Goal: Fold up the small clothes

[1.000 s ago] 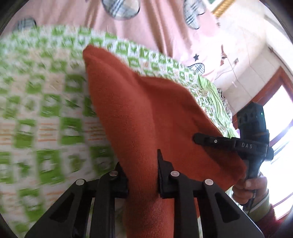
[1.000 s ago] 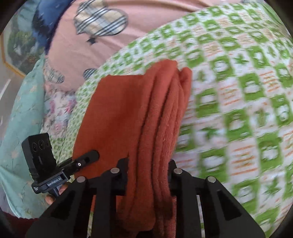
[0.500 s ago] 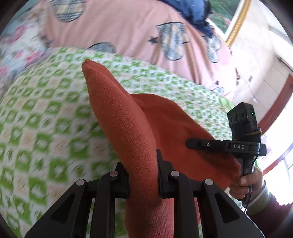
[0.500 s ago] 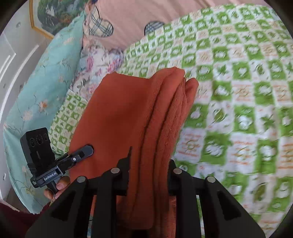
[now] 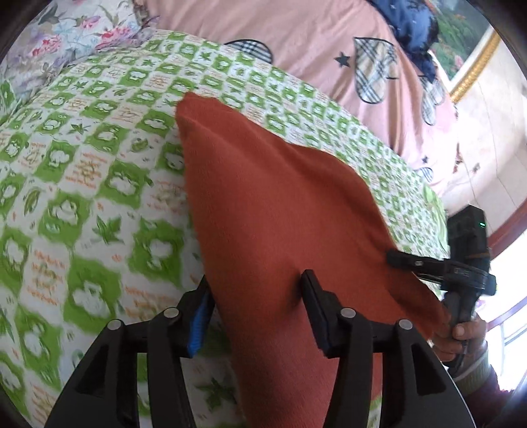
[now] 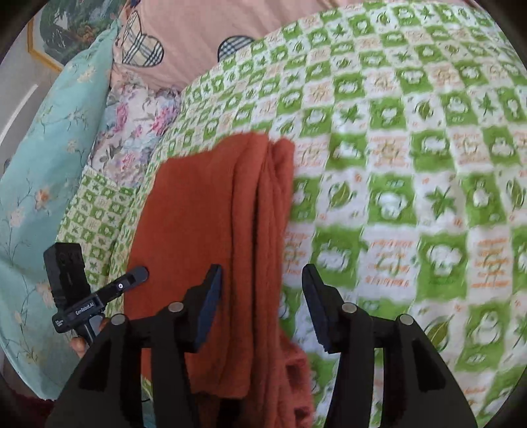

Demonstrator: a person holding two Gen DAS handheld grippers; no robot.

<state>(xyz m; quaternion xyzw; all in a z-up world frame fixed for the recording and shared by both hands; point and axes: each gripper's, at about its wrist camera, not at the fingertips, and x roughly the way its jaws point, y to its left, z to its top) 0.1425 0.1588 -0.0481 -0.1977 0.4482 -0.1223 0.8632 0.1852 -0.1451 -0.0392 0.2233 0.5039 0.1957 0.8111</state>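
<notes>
A rust-orange knitted garment [image 5: 280, 210], folded into several layers, lies on the green-and-white checked bedspread [image 5: 82, 184]. My left gripper [image 5: 257, 289] straddles its near edge. Its jaws are opening, with the cloth still between them and the pads no longer pinching it. In the right wrist view the same garment [image 6: 204, 210] shows its stacked folded edges. My right gripper [image 6: 262, 283] is also opening around that edge. The cloth sits by its left finger, and bedspread shows in front of the right finger. A hand holds each gripper's handle at the garment's far sides.
A pink quilt with plaid hearts [image 5: 329, 39] lies beyond the bedspread. A teal floral pillow [image 6: 42, 158] and a flowered pillow [image 6: 131, 121] lie at the left. A framed picture [image 6: 59, 29] hangs behind. A bright window [image 5: 513, 296] is at the right.
Both grippers, earlier pinched shut on the garment's edge, now have their jaws spread apart. The garment has moved across the bed and now rests flatter on the bedspread.
</notes>
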